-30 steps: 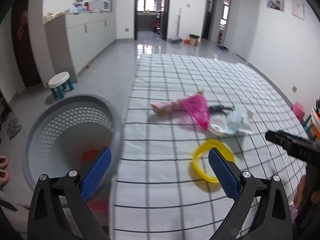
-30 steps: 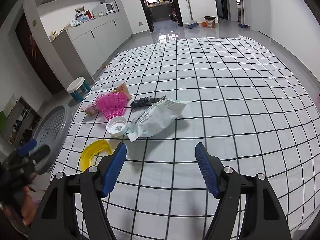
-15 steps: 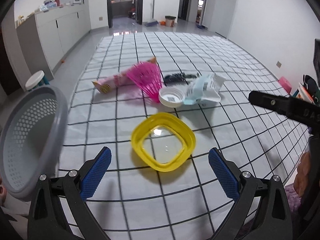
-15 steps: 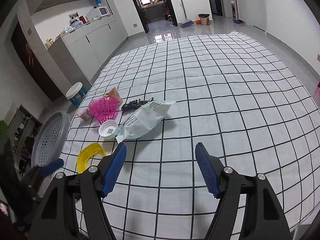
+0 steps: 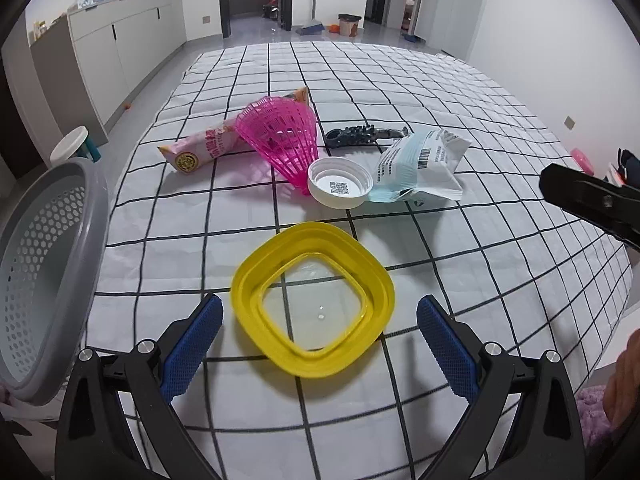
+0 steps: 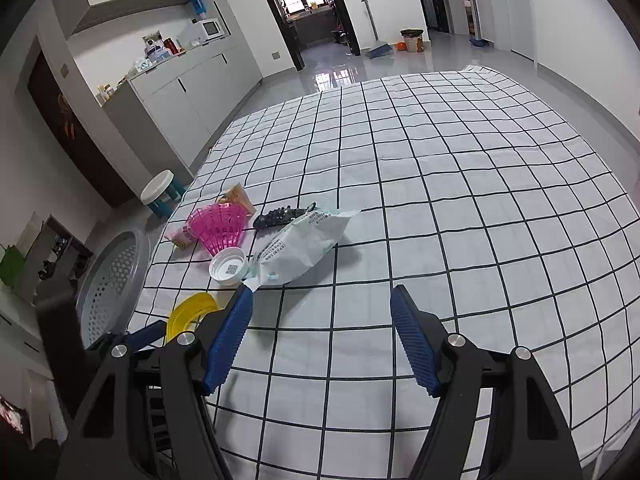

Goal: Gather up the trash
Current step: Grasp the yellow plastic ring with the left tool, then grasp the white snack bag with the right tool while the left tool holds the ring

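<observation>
Lying flat: yellow square lid [image 5: 313,304] | clear centre | on checked cloth [image 5: 440,92]

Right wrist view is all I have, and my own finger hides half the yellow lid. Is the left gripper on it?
Observer: Not yet. The left wrist view shows the left gripper open, with the yellow lid lying partly between its fingers. Neither pad seems to press on it.
Operator: Is it a solid lid?
Observer: No, it is a rounded-square yellow frame with a clear centre. The checked tablecloth shows through it.
Operator: What are the scraps on either side of the pink mesh cone?
Observer: They are one long pink snack wrapper, lying flat and running behind the pink mesh cone.
</observation>
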A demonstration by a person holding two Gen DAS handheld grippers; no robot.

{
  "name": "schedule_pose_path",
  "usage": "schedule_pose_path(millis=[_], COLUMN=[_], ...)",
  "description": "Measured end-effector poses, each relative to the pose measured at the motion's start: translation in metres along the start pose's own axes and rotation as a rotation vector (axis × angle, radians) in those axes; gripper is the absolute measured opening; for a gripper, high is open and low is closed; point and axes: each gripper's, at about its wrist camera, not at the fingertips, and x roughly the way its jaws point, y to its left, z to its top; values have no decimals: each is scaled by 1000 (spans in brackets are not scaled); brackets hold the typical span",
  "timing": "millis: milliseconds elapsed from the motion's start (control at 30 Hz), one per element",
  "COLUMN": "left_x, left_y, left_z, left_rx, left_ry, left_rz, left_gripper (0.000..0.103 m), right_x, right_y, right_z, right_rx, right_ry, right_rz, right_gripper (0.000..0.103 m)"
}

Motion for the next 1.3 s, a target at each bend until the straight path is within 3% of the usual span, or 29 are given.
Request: schedule_pose_path(millis=[133, 367, 667, 867, 1300], left_x=[3, -3, -29, -38, -50], left_y=[-3, 1, 15, 23, 44], left_z=[0, -1, -1, 0, -7], left_rx=[19, 16, 20, 18, -28], left_ry=[5, -14, -107, -130, -140], left_rz=[14, 18, 122, 125, 118], left_gripper=[76, 75, 75, 75, 75], right_x=[0, 5, 30, 63, 102], right_y=[1, 5, 25, 39, 46], right_z=[1, 1, 19, 32, 34], right_rx=[3, 1, 22, 53, 74], right_ry=[-1, 11, 37, 85, 146], right_rz=[6, 4, 34, -54, -123], right_gripper=[68, 68, 68, 70, 68])
